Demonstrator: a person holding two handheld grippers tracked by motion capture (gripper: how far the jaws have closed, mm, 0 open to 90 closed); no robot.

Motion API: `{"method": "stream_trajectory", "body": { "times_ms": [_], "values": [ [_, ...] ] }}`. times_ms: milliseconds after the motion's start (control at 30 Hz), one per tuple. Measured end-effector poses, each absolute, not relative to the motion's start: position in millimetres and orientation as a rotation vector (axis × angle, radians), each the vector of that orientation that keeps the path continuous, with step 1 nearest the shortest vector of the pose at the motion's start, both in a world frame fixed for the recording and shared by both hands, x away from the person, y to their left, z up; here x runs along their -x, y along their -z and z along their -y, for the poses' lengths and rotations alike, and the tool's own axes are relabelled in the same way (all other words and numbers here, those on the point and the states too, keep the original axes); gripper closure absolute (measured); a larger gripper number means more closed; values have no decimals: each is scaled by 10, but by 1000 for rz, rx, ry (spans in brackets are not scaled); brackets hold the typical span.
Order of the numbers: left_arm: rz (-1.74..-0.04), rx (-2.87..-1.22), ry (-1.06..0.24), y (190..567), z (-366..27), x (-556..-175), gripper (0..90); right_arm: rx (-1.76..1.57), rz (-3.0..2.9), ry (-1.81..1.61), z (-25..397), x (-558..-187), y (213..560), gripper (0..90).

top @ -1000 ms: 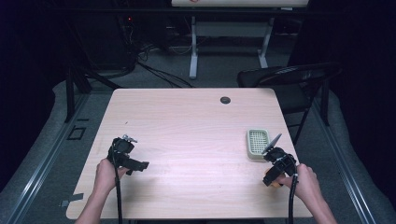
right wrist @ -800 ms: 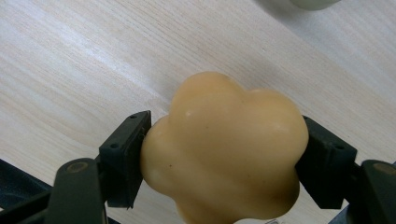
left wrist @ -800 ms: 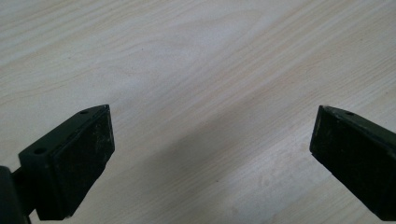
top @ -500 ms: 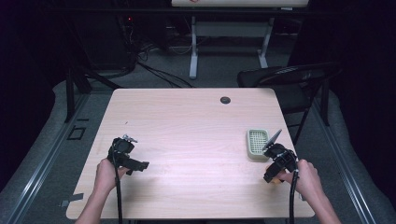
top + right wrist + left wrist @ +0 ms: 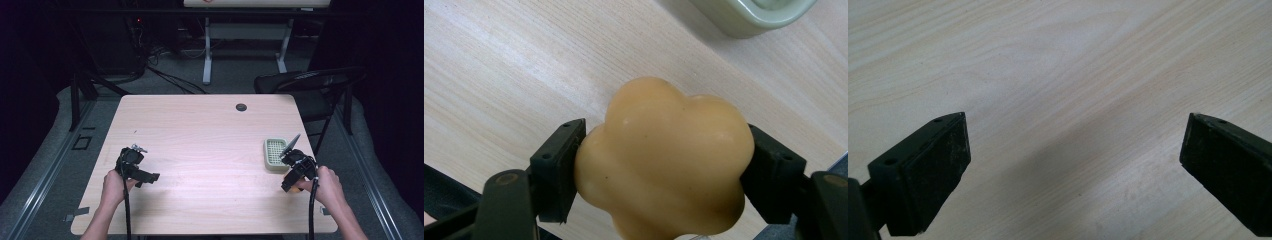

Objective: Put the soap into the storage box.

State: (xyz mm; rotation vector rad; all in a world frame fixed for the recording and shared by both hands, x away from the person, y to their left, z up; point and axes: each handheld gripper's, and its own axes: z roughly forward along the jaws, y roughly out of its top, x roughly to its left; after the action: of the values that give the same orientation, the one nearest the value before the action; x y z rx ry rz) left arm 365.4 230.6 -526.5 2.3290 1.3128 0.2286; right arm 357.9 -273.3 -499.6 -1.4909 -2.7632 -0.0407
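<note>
1. I hold my right gripper [image 5: 295,172] near the right edge of the table [image 5: 210,145], close to the front, with my right hand [image 5: 327,185] wrapped around its handle.
2. In the right gripper view my 2 jaws press against opposite sides of a soap [image 5: 664,160], a smooth yellow-orange lump with rounded lobes like a flower.
3. The jaws stand about as far apart as the soap is wide, and both pads touch it.
4. In the high view a sliver of the soap [image 5: 291,178] shows just under the gripper, low over the tabletop; I cannot tell whether it touches the wood.
5. A pale green dish [image 5: 275,152] with a gridded inner tray sits on the table just beyond the gripper, slightly to its left.
6. In the right gripper view a corner of the dish [image 5: 749,15] lies past the soap, apart from it, with bare wood between.
7. My left gripper [image 5: 134,165] is near the left front of the table, held in my left hand [image 5: 116,184].
8. In the left gripper view its 2 jaws are spread wide, with nothing but bare wood grain between them.
9. The 2 grippers are well apart, on opposite sides of the table.
10. A small dark round cap [image 5: 241,107] sits in the tabletop near the far edge.
11. A dark folding chair [image 5: 310,85] stands beyond the far right corner.
</note>
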Motion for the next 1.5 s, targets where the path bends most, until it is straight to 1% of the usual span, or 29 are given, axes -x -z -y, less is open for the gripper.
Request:
{"method": "stream_trajectory", "body": {
  "times_ms": [400, 500, 633, 733, 767, 833, 933, 1500],
  "values": [
    [-1310, -2336, -219, 5266, -2302, -3657, 0, 1513, 2762, 71, 2705, -3651, 4950, 268],
    [-1311, -2338, -221, 5267, -2303, -3658, 0, 1484, 2774, 33, 2708, -3680, 4911, 268],
    [-1312, -2338, -221, 5268, -2303, -3658, 0, 1524, 2762, 84, 2704, -3681, 4910, 268],
    [-1311, -2339, -221, 5269, -2303, -3658, 0, 1487, 2777, 26, 2715, -3717, 4867, 268],
    [-1312, -2339, -221, 5269, -2303, -3659, 0, 1531, 2766, 74, 2707, -3702, 4888, 268],
    [-1312, -2338, -223, 5271, -2301, -3659, 0, 1490, 2773, 29, 2718, -3733, 4857, 268],
    [-1311, -2340, -223, 5271, -2298, -3658, 0, 1532, 2765, 80, 2715, -3724, 4875, 268],
    [-1310, -2338, -222, 5274, -2301, -3660, 0, 1497, 2798, 36, 2650, -3887, 4765, 268]
  ]
}}
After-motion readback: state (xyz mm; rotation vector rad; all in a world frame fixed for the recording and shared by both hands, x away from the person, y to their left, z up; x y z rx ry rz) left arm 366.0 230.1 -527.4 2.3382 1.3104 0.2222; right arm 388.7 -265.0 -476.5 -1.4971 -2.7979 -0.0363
